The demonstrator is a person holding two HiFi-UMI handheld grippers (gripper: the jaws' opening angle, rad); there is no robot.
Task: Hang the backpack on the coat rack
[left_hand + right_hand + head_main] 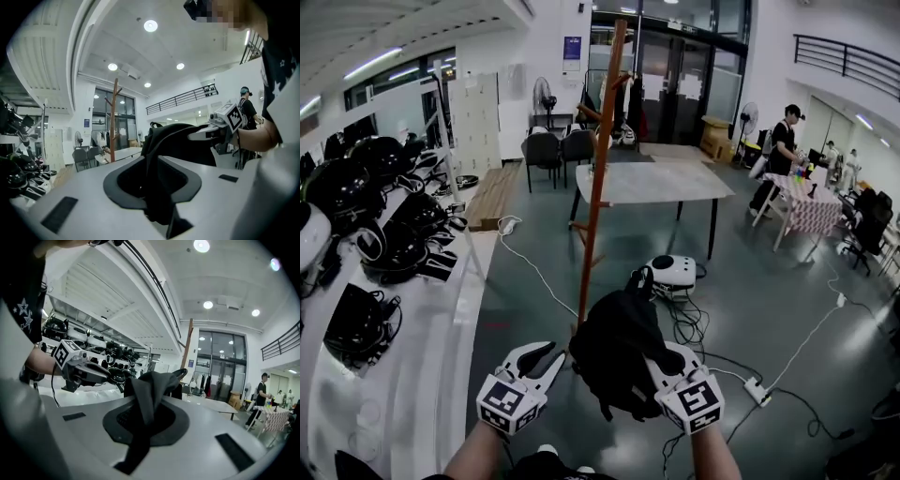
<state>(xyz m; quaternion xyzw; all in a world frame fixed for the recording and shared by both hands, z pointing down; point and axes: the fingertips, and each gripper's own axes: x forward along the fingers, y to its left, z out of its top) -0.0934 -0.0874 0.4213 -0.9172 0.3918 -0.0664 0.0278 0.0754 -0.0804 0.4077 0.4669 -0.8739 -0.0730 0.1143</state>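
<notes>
The black backpack (614,354) hangs in the lower centre of the head view, above the grey floor (769,309). It is near the foot of the wooden coat rack (598,178), which rises through the middle of the frame, and it is clear of the rack's pegs. The right gripper (667,364) has its fingers closed on a black strap of the backpack. The left gripper (541,356), just left of it, has its fingers apart, with a fold of the black fabric lying between them.
</notes>
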